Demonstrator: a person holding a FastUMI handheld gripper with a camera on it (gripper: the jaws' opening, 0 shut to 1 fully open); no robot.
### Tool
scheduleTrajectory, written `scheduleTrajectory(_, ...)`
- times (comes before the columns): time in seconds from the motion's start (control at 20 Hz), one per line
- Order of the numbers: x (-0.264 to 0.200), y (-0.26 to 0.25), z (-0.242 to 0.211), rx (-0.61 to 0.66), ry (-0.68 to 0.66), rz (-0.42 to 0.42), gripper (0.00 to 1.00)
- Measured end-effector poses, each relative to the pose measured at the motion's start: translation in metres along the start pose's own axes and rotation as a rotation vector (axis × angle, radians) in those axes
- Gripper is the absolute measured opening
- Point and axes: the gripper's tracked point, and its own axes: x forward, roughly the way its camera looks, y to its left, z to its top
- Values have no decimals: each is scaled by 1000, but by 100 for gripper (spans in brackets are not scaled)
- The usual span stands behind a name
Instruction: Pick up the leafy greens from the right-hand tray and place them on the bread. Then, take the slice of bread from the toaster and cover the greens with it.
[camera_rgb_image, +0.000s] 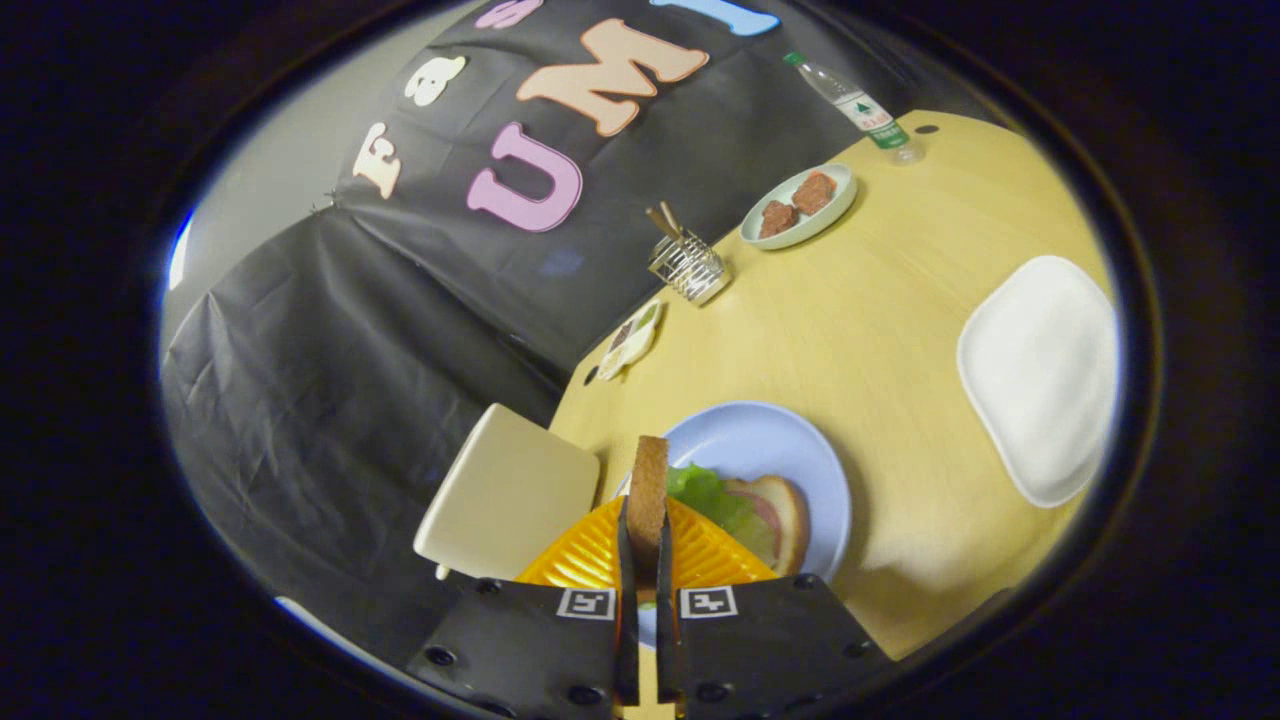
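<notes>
Your gripper (646, 560) is clamped on the bread slice (648, 495): both fingers press its faces, and the slice stands on edge between them, poking out ahead of the tips. Just beyond it at 1 o'clock sits the blue plate (770, 440) with the leafy greens (712, 495) lying on the bottom bread (785, 515); a pink layer shows between them. The held slice is over the plate's near rim, beside the greens and not on them. The toaster (505, 495) is at 10 o'clock from the fingertips. The white tray (1040, 375) is at 2 o'clock, well apart. The wooden table (880, 300) carries everything.
</notes>
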Motion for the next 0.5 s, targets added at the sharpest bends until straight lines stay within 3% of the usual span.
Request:
scheduleTrajectory(0.2, 2, -17, -5, -55, 6, -59, 15)
scheduleTrajectory(0.5, -9, -28, 7, -194, -54, -127, 33)
